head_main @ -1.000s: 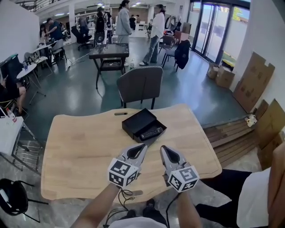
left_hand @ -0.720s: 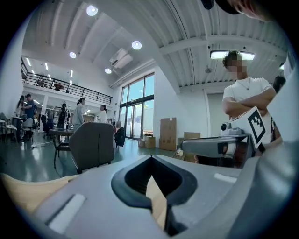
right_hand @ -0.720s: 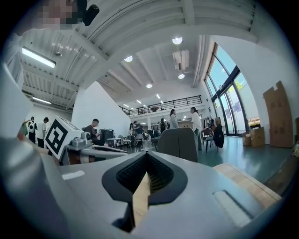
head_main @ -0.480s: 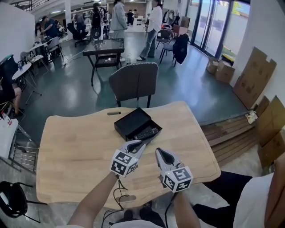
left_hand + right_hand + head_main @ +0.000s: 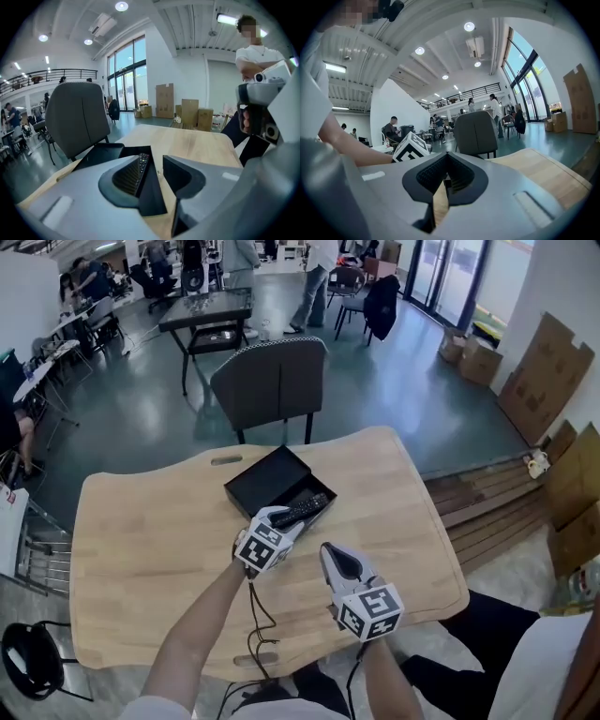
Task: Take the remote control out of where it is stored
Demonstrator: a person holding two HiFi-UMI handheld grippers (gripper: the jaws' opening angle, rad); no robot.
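A black box (image 5: 265,480) lies open on the wooden table (image 5: 141,540), and the black remote control (image 5: 302,510) rests in its near right part, sticking out over the edge. My left gripper (image 5: 281,518) is right at the box's near side with its jaws open. In the left gripper view the remote control (image 5: 142,165) shows in the gap of the left gripper (image 5: 157,161), just beyond the tips, with the box (image 5: 105,154) to the left. My right gripper (image 5: 333,556) hangs nearer the table's front, shut and empty. In its own view the right gripper (image 5: 446,174) has its jaws meeting.
A grey chair (image 5: 272,381) stands at the table's far side. A small dark thing (image 5: 225,460) lies left of the box. Further back are tables, chairs and people; cardboard sheets (image 5: 544,381) lean at the right. A seated person's leg (image 5: 506,624) is by the table's right corner.
My left gripper has moved forward from the table's front up to the box and the remote control. The right gripper has stayed low near the front.
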